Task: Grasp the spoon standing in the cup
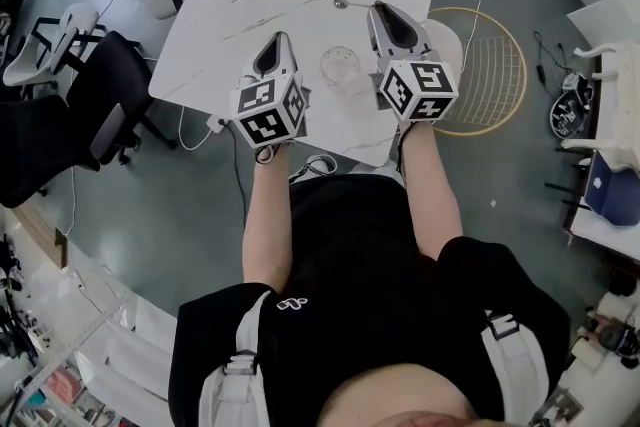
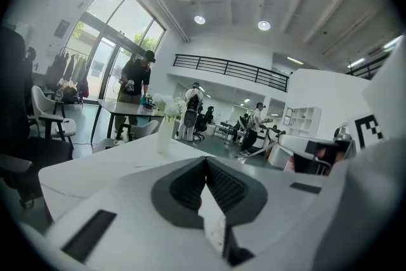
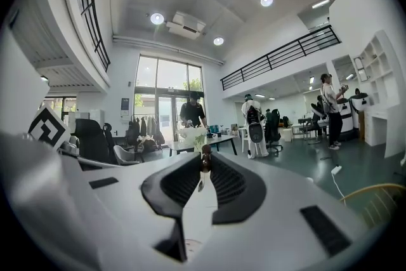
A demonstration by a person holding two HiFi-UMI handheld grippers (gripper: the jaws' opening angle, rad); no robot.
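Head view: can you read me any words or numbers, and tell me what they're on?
No words or numbers can be read here.
Marker cubes: black-and-white square patterns, not letters.
Black shirt: a small white logo, too small to read.

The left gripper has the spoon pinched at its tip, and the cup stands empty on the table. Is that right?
No: the right gripper has the spoon pinched at its tip, as the right gripper view shows. The cup does stand empty on the table.
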